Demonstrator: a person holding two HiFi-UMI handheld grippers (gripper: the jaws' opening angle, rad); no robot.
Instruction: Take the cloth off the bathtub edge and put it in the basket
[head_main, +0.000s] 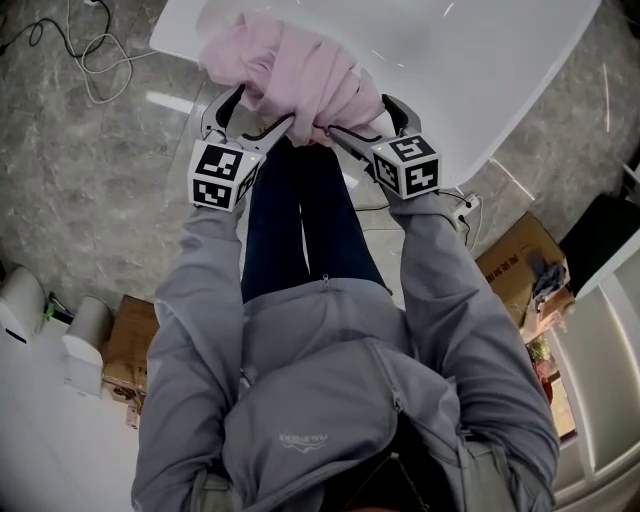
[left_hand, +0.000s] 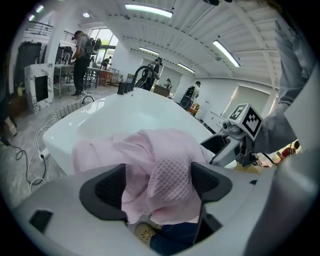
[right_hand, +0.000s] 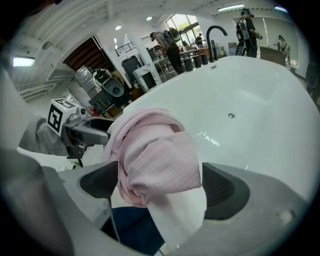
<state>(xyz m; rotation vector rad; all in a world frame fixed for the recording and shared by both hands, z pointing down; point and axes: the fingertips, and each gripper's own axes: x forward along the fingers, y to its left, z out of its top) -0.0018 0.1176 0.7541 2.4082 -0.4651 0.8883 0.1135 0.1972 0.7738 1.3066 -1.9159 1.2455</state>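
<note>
You're straddling the cloth (head_main: 290, 75) with both tools. The left gripper (head_main: 262, 108) and right gripper (head_main: 358, 115) are standing wide open, with fabric sitting between the jaws and nothing clamped. The cloth is lying bunched on the near edge of the bathtub (head_main: 480, 60). Grab, lift and carry are all pending. No basket is showing in any view.

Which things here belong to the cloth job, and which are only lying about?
Job: pink cloth, draped over the bathtub edge; left claw and right claw, both open around it. No basket in view.
Lying about: floor cable, cardboard box.
</note>
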